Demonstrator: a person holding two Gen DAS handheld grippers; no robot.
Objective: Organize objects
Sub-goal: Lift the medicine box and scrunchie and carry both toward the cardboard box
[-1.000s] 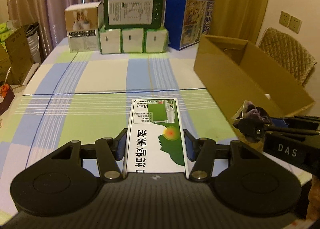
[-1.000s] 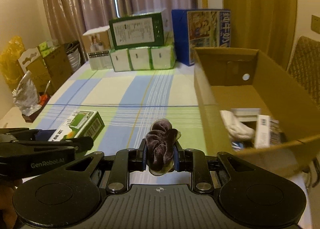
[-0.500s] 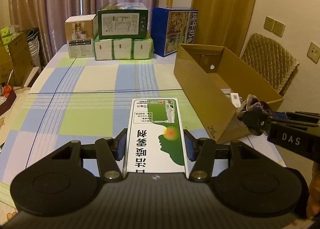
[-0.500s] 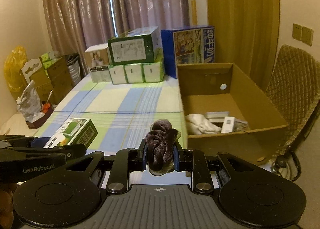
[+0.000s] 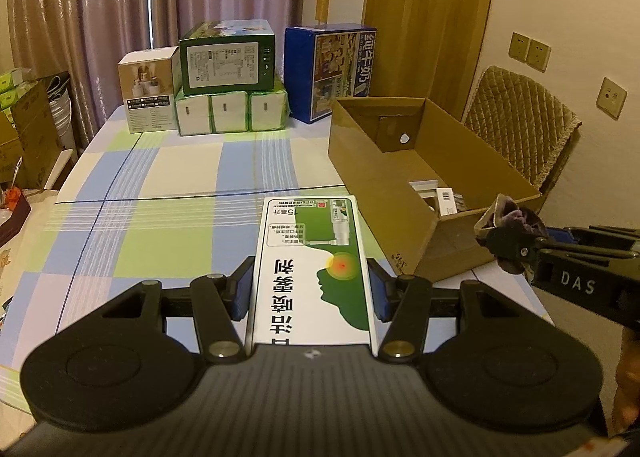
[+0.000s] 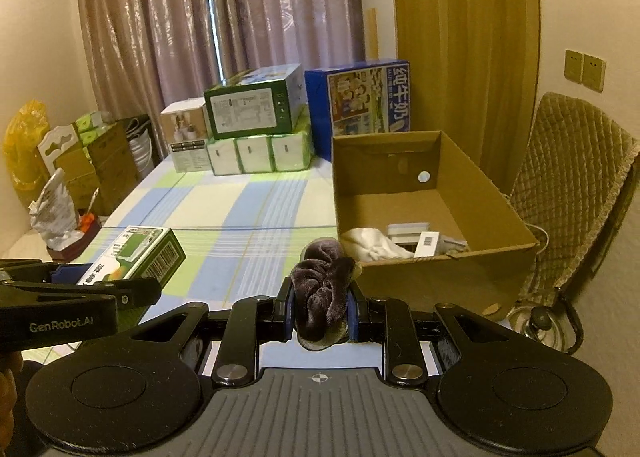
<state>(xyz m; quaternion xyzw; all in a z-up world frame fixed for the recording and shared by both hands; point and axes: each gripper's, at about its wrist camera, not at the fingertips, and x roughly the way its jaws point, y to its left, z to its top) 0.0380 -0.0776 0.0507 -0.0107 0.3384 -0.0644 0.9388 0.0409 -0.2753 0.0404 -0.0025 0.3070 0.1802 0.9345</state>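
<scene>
- Left gripper (image 5: 311, 289): clamped from both sides on a flat green-and-white printed carton (image 5: 314, 269), held above the table. The same carton was seen from the right wrist view with a barcode on its side.
- Carton print: large Chinese characters upside down to the camera, a green head silhouette with a red-yellow dot, and "15" followed by Chinese characters near the far end.
- Right gripper (image 6: 319, 311): closed on a bunched dark purple velvety cloth (image 6: 322, 297), held just in front of the near wall of the open brown cardboard box (image 6: 436, 277).
- Lettering: "DAS" was read on the right gripper body in the left wrist view; "GenRobot.AI" on the left gripper body in the right wrist view.
- Box contents: a crumpled white cloth (image 6: 374, 243), a small white barcoded pack (image 6: 426, 243) and a pale flat box (image 6: 408, 231) were seen at its near end.
- Surface: a table covered by a blue, green and cream checked cloth (image 5: 180, 193).
- Far end of table: a dark green carton (image 5: 227, 57) stacked on three white-and-green packs (image 5: 232, 111), a white box (image 5: 149, 95) to their left, a blue milk carton box with Chinese lettering (image 5: 332, 73) to their right.
- Room: mauve curtains (image 6: 224, 17), a wooden door, wall switches, a quilted tan chair (image 6: 568, 185) beside the box.
</scene>
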